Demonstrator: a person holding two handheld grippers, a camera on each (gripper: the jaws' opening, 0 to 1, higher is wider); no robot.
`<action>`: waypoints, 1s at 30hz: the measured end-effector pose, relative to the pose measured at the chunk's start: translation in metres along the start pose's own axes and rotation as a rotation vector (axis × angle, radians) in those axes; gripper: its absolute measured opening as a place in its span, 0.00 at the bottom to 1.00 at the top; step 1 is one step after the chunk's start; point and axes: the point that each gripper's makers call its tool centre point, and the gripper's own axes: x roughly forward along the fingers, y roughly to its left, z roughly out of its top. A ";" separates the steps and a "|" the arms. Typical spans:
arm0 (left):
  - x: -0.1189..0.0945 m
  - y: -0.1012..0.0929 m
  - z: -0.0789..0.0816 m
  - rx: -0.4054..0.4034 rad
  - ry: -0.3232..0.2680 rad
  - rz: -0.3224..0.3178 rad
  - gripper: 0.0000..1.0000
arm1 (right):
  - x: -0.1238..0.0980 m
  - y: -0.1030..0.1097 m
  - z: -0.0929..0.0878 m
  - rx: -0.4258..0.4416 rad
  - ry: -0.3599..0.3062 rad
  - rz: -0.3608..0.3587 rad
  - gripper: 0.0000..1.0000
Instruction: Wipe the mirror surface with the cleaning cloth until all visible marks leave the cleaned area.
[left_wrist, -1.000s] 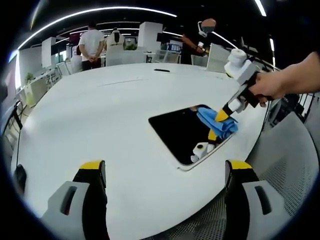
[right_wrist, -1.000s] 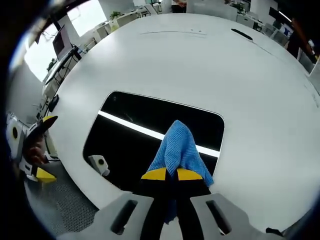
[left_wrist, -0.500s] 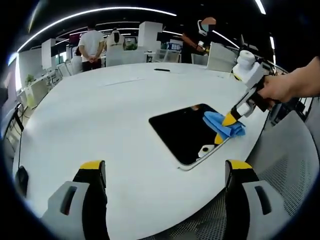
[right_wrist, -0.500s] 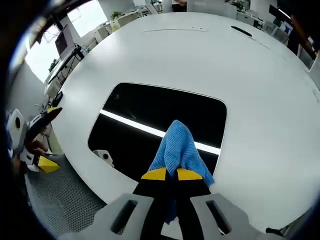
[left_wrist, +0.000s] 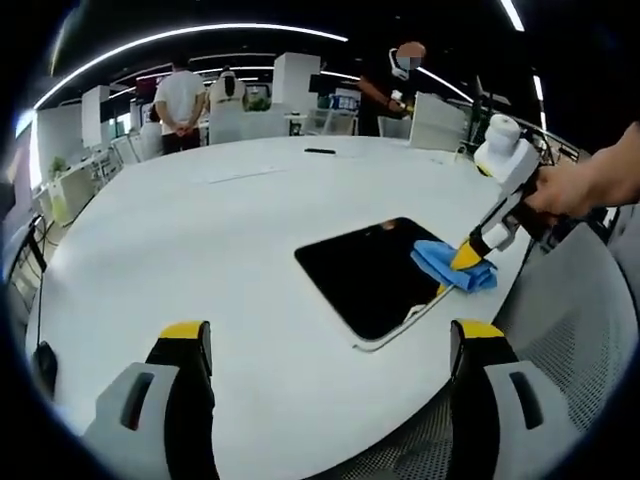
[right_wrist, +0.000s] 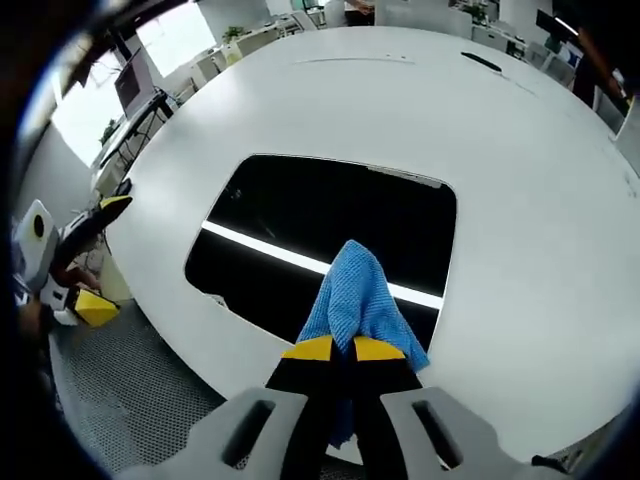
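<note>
A: What was on the left side at that moment?

B: In the left gripper view, the left gripper (left_wrist: 327, 345) hung over the near edge of the large round white table (left_wrist: 190, 230). Its yellow-tipped jaws were spread wide and held nothing.

A: And the task's thing?

B: The dark rectangular mirror with rounded corners (left_wrist: 372, 274) lay flat on the table, to the right of the centre and near the table's right edge. In the right gripper view the mirror (right_wrist: 300, 225) showed a bright reflected strip of a ceiling lamp. I could not tell from these pictures if any marks stayed on the glass.

A: What was further right?

B: The right gripper (left_wrist: 470, 258), held by a person's hand (left_wrist: 575, 190), had its jaws pressed together on the blue woven cleaning cloth (left_wrist: 452, 264). In its own view the right gripper (right_wrist: 337, 349) pinched the cloth (right_wrist: 355, 300), which rested on the near edge of the mirror.

A: What changed in the last second?

B: The cloth slid from the middle part of the mirror toward its right corner, so it now lay partly over the frame. I think one stroke was finishing there. The wiping probably was not complete, because the left part of the mirror seemed not yet covered.
</note>
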 end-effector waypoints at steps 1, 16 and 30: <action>0.000 0.000 0.000 -0.003 -0.003 0.001 0.99 | 0.000 0.000 -0.001 0.000 0.000 0.000 0.00; -0.001 0.003 0.000 -0.018 -0.006 0.011 0.99 | -0.003 0.004 -0.010 0.007 -0.006 0.007 0.00; -0.002 0.003 0.000 -0.023 -0.008 0.009 0.99 | -0.003 0.001 -0.008 0.035 -0.003 0.022 0.00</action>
